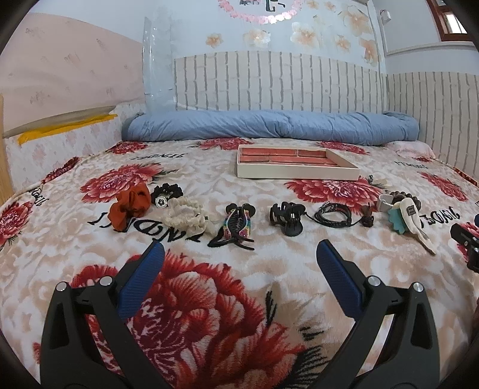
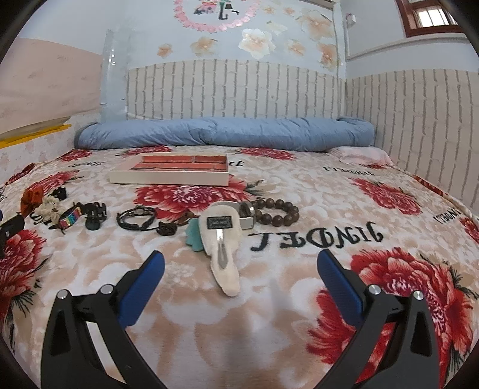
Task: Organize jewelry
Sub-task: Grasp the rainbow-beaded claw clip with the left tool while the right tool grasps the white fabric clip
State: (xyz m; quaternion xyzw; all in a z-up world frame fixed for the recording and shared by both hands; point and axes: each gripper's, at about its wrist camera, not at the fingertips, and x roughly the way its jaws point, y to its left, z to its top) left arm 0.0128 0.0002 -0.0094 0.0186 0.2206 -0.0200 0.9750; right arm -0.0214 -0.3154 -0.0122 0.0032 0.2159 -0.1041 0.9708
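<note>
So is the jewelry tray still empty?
Empty, as far as visible: the tray shows only bare red compartments, and the accessories all lie on the blanket in front.

Bright, even daylight; fisheye edges bend, perhaps softly.

I see a bed (image 1: pixel 239 269) covered by a beige blanket (image 2: pixel 269 314) printed with big red flowers and black lettering. A rolled blue quilt (image 1: pixel 269 125) lies along its far edge, against white brick-pattern wall panels (image 1: pixel 269 80). Above them the pale blue wall (image 2: pixel 74 27) carries flower decals (image 2: pixel 257 42). A wood-framed window (image 2: pixel 431 18) lets in daylight at upper right.
</note>
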